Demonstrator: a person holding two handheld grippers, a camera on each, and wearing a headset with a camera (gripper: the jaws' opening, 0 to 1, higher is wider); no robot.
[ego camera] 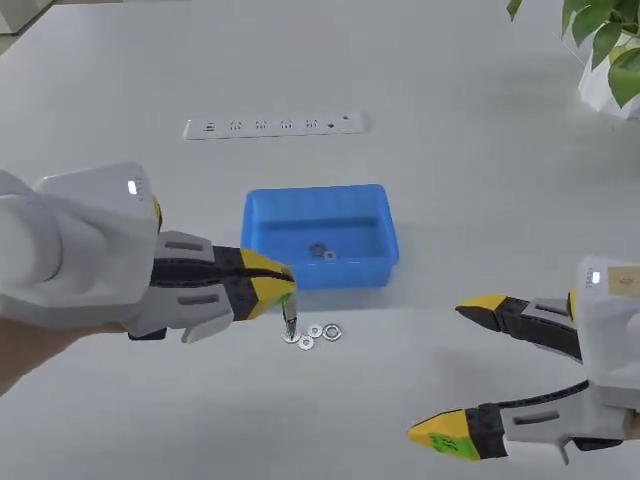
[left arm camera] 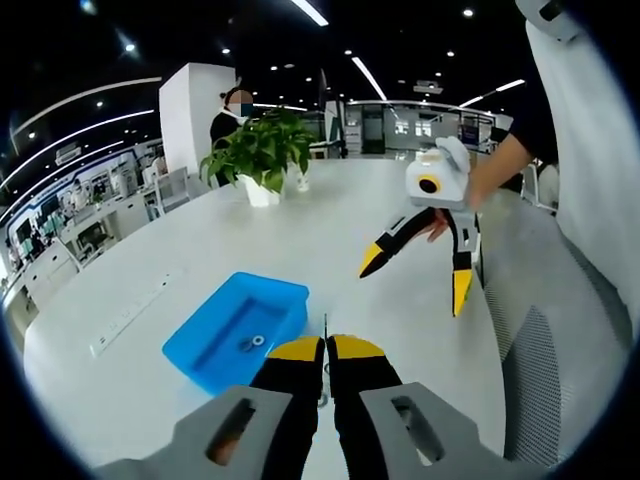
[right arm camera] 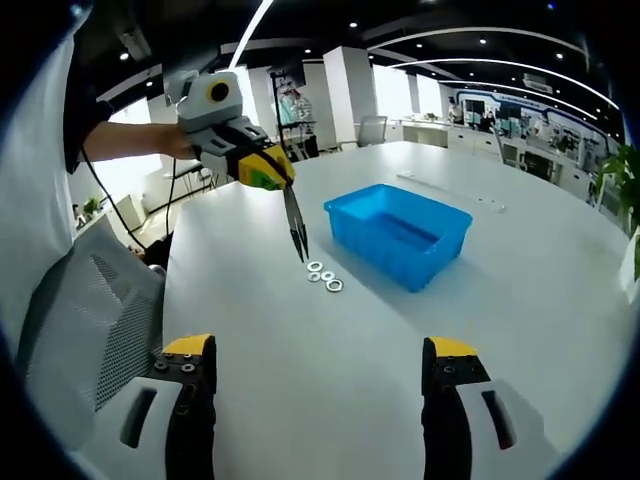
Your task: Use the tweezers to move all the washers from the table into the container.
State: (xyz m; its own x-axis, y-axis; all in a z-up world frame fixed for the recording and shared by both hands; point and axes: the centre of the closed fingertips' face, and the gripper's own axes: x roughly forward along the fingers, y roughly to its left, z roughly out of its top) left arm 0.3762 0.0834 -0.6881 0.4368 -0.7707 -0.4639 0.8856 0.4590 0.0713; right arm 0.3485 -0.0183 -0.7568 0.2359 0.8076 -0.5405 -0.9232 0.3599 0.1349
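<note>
On the pale table (ego camera: 480, 180), a small cluster of washers (ego camera: 318, 334) is lying just in front of the near wall of the blue container (ego camera: 315, 192), close to it but not touching. A couple more washers (ego camera: 322, 252) are sitting on the container floor. In the head view the left gripper (ego camera: 278, 283) is reaching in from the left, with its yellow-tipped jaws pressed together on the upper end of the tweezers (ego camera: 289, 322). The tweezers are hanging nearly upright, points down at the leftmost washer of the cluster — whether the points are touching it or pinching it, I cannot tell. The right gripper (ego camera: 436, 370) is hovering over bare table at the lower right, well apart from the washers, with its jaws spread wide and nothing between them. The right gripper view is looking across the table at the tweezers, the cluster and the container beyond. A white power strip (ego camera: 275, 125) is lying flat beyond the container, and a leafy plant (ego camera: 605, 50) is standing at the far right corner.
</note>
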